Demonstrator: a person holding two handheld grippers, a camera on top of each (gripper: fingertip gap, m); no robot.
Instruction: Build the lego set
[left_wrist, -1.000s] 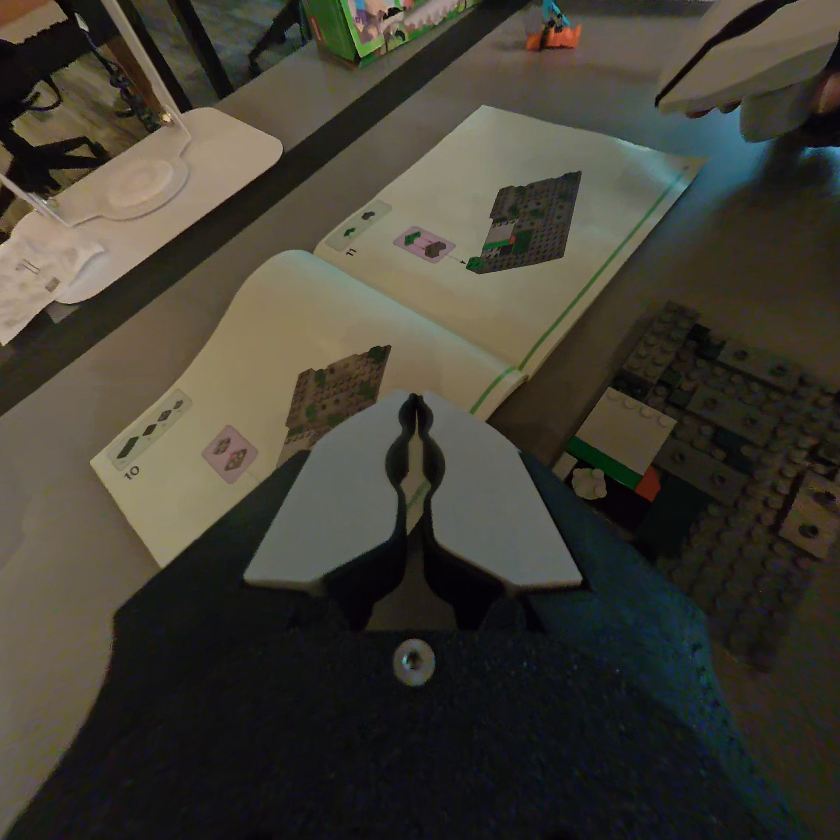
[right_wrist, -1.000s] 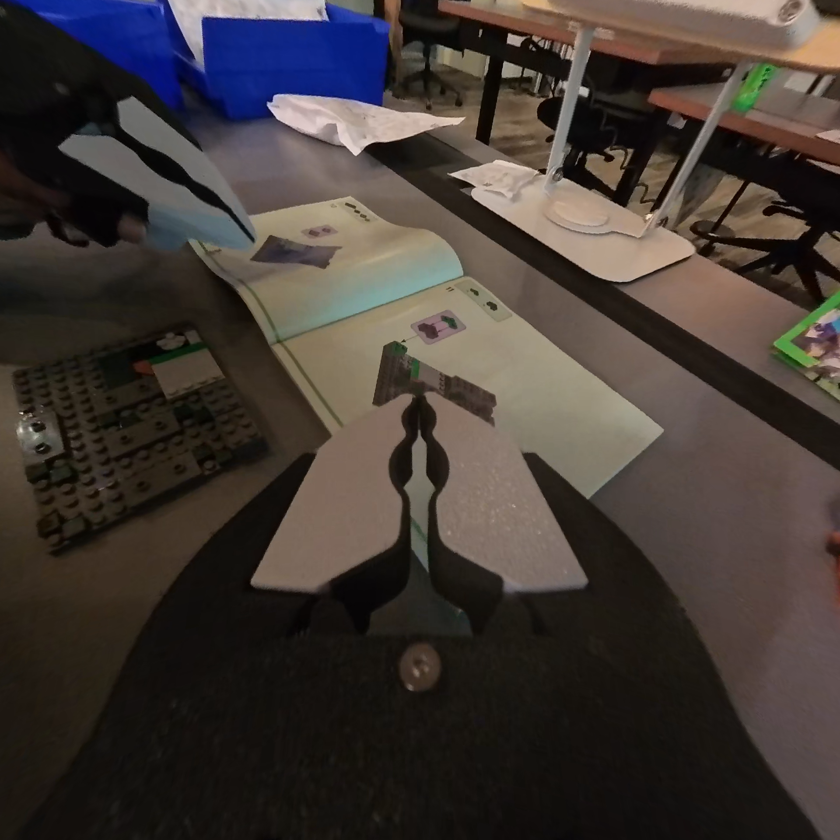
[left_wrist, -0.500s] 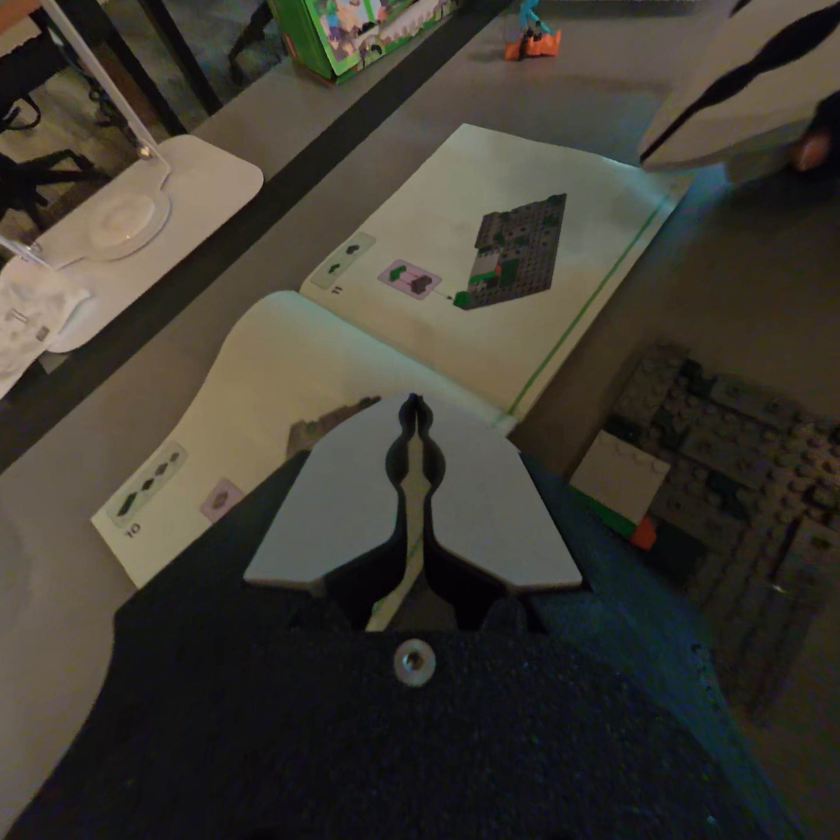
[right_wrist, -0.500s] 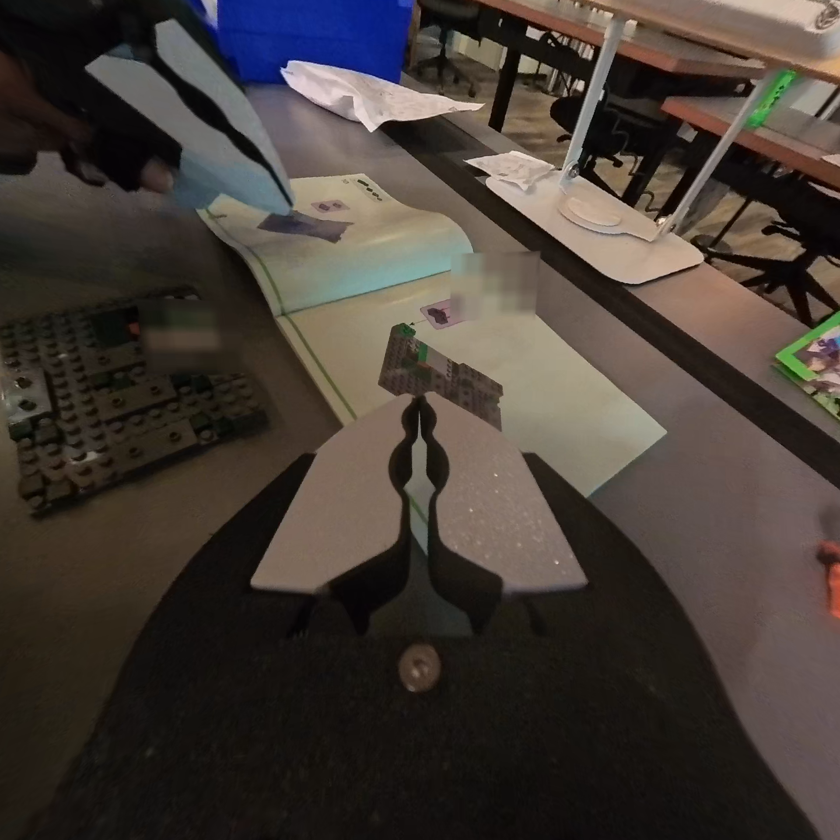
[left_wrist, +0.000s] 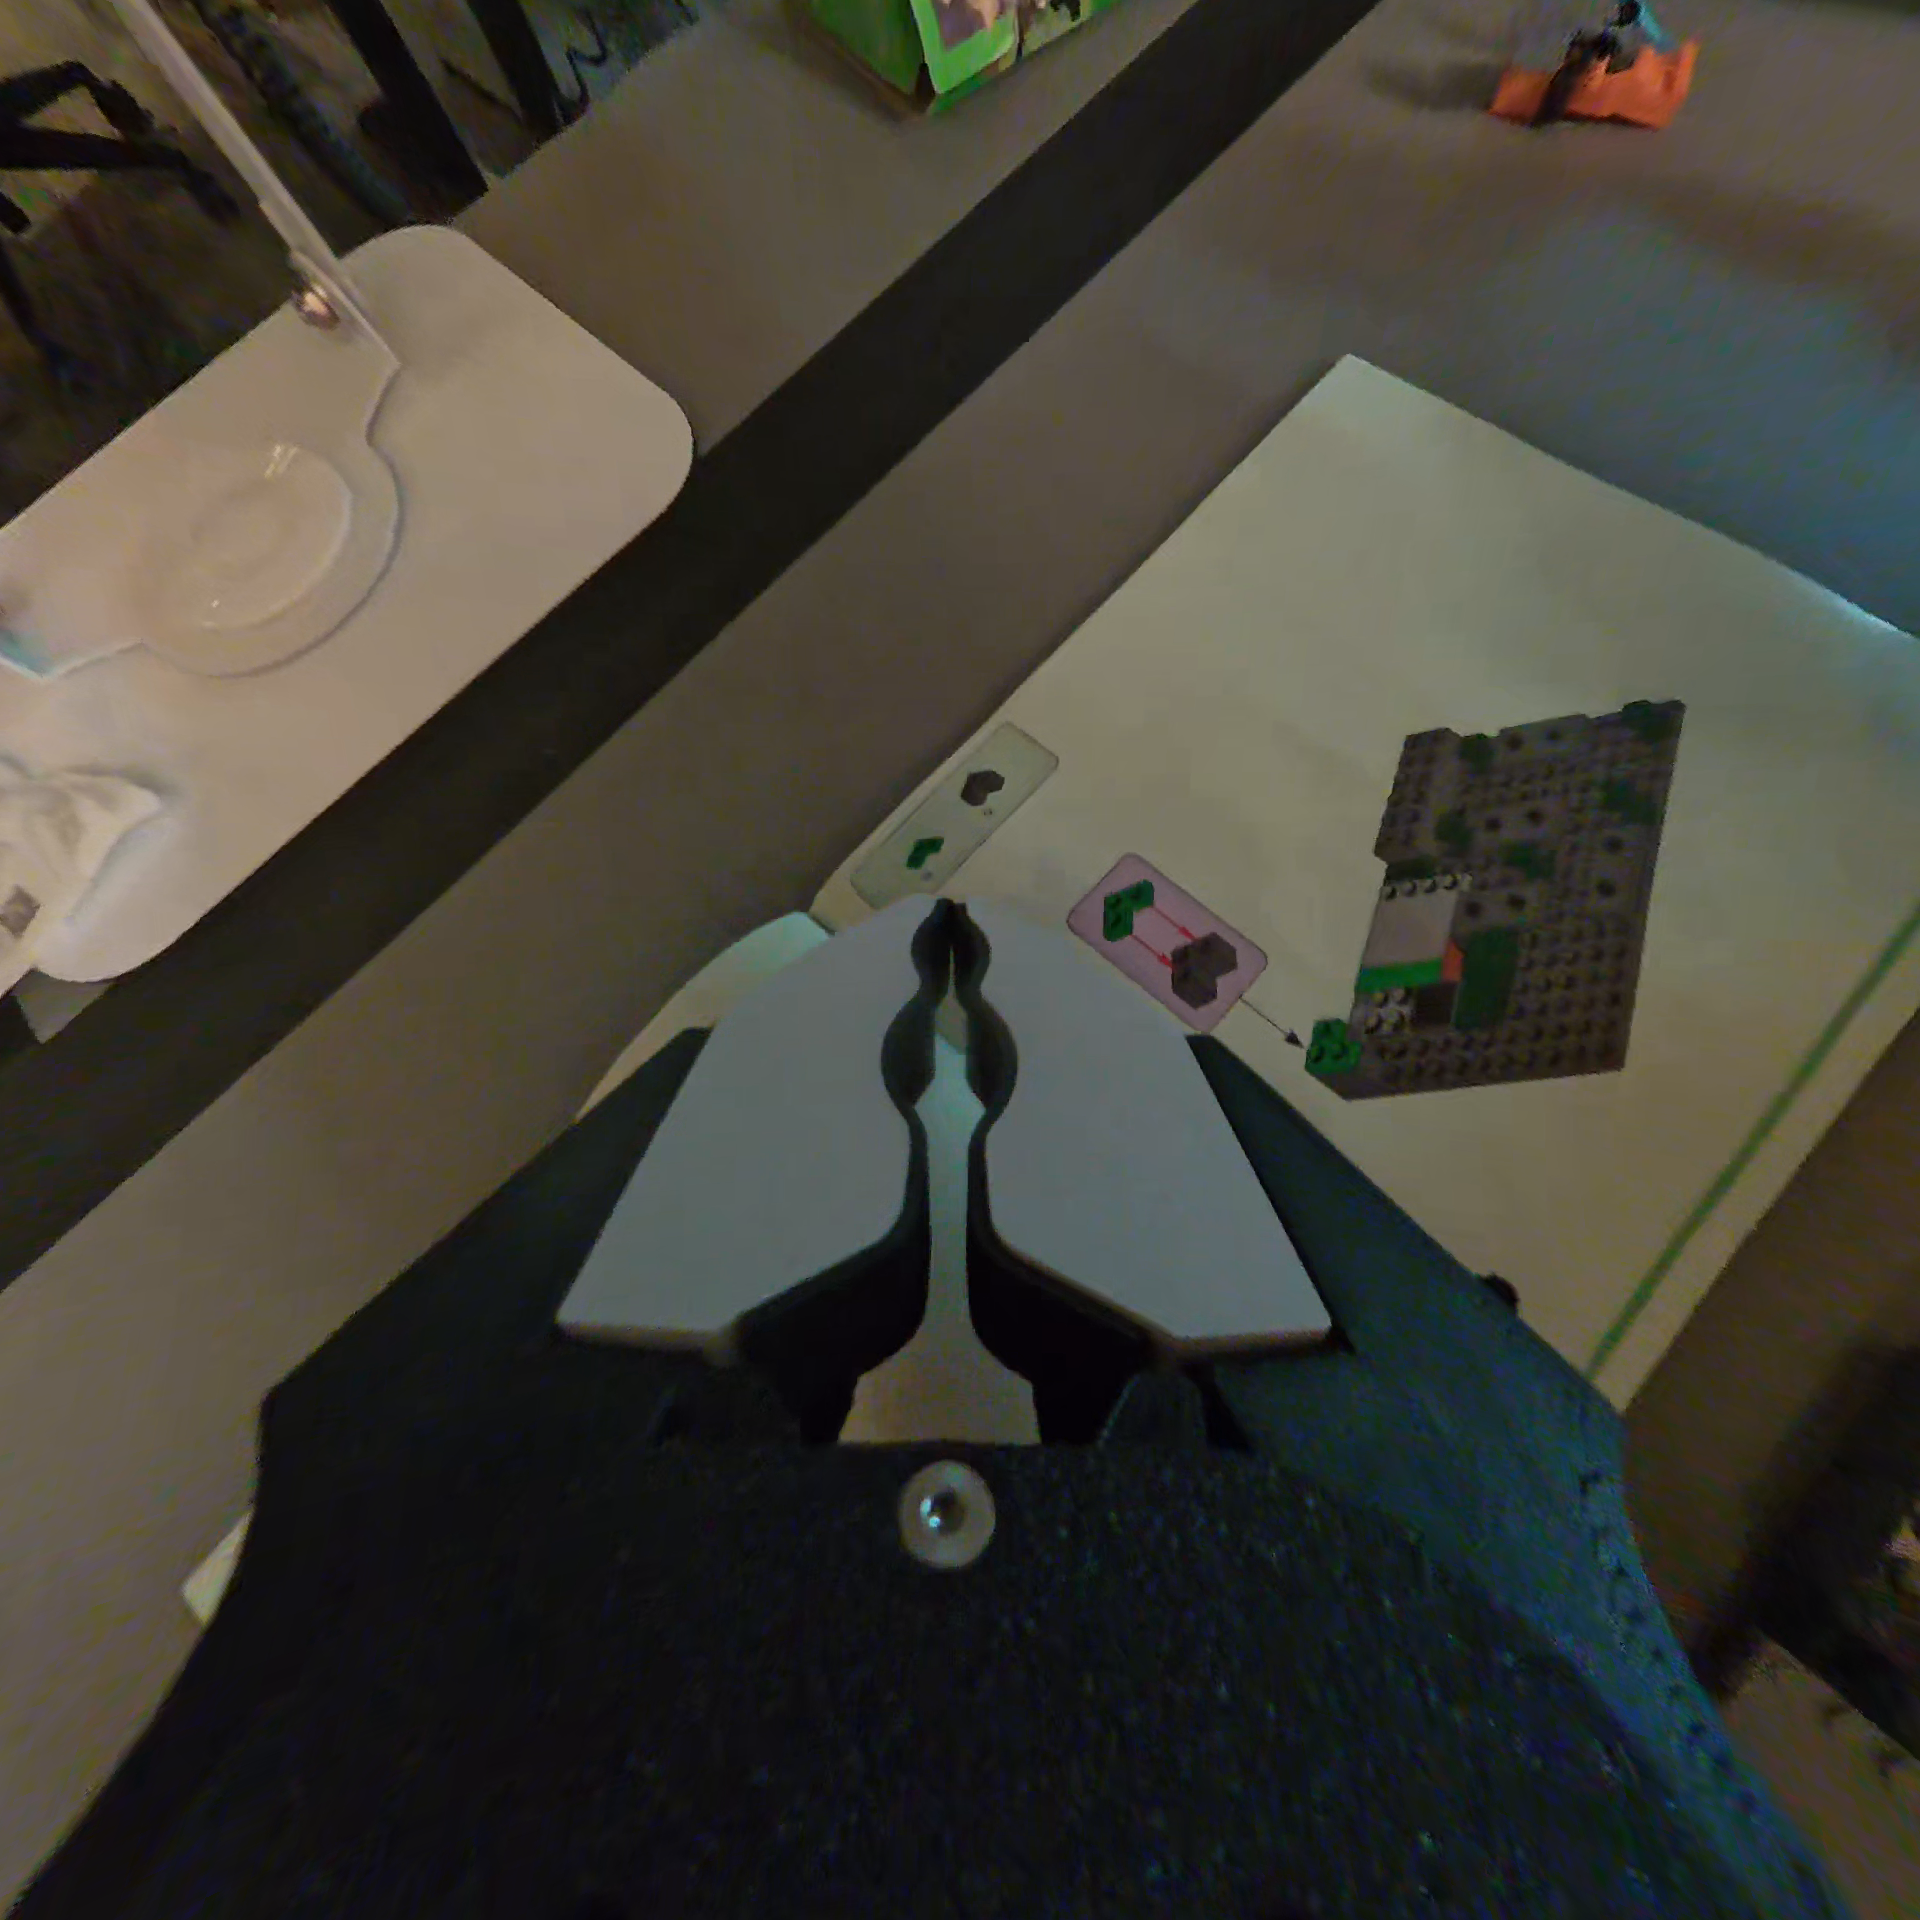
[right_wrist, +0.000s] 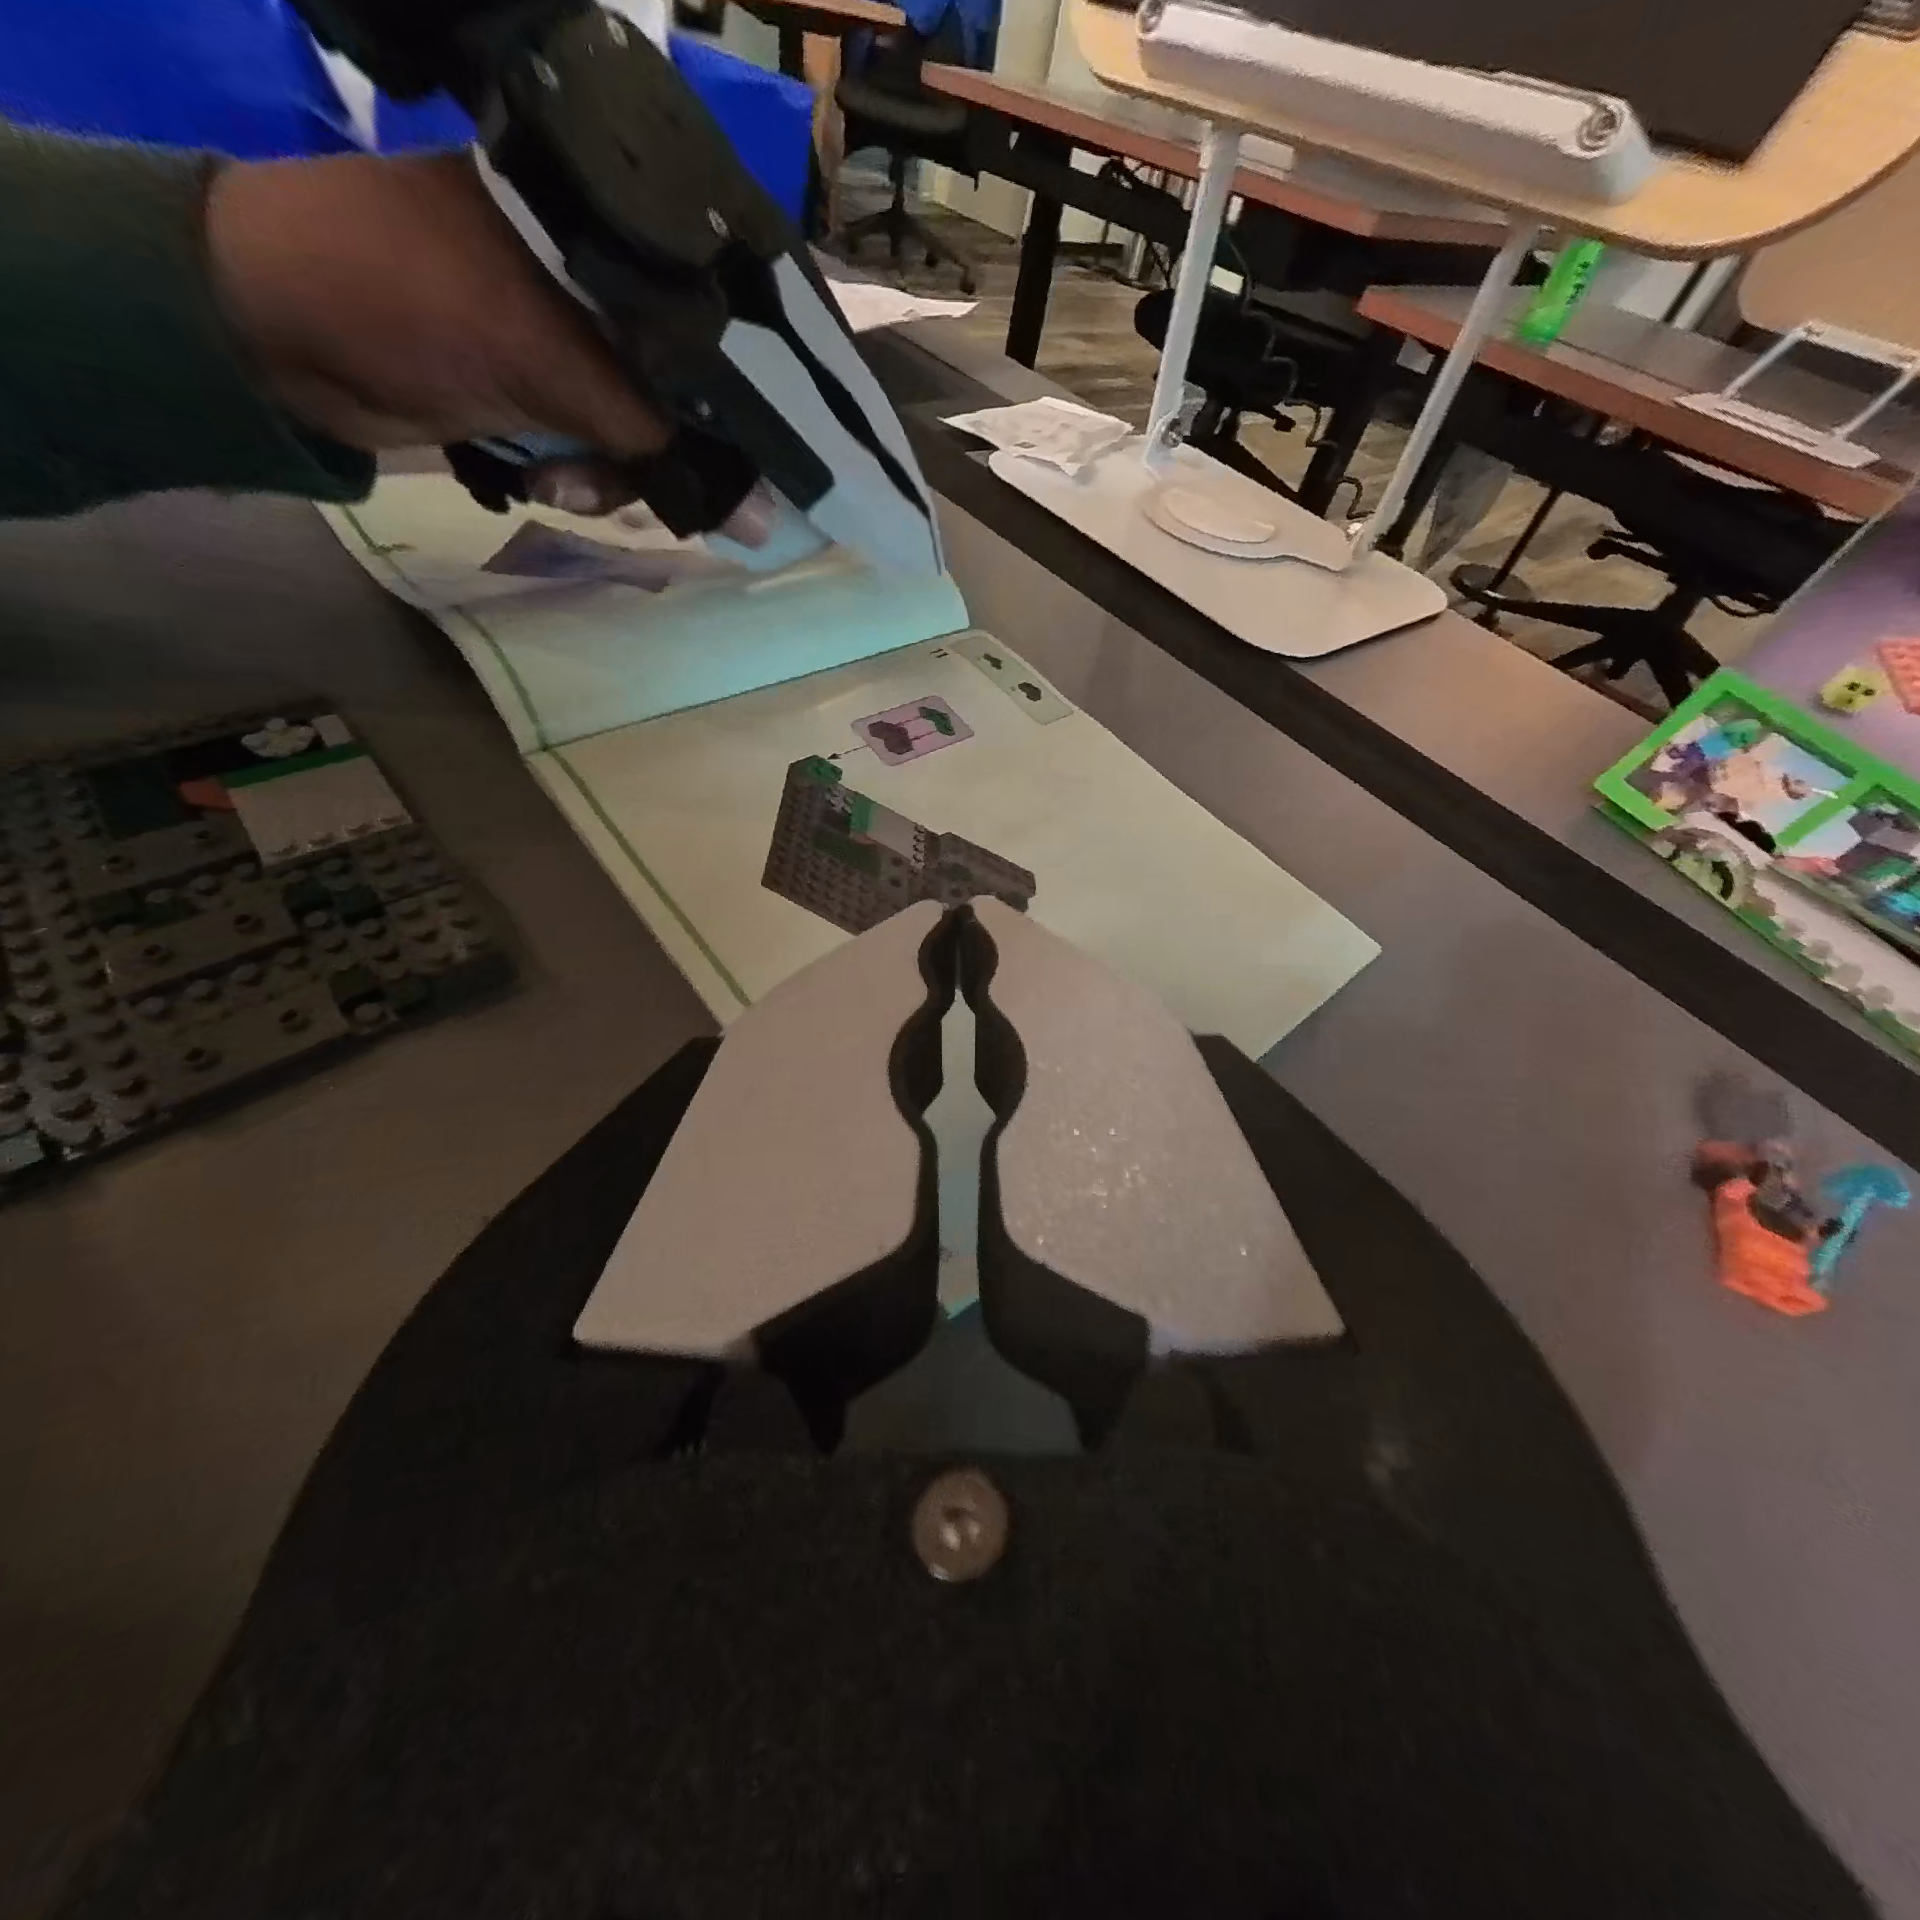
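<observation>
Left tool (left_wrist: 951, 914): both fingers pressed together at the tips, nothing between them, pointing toward 12 o'clock and tilted down. In the right wrist view the left tool (right_wrist: 914, 520) sits at 11 o'clock, gripped by a bare hand (right_wrist: 416, 312) with a dark sleeve at the wrist, nose angled down toward 5 o'clock. Right tool (right_wrist: 961, 914): fingers closed tip to tip, empty, aimed toward 12 o'clock.
</observation>
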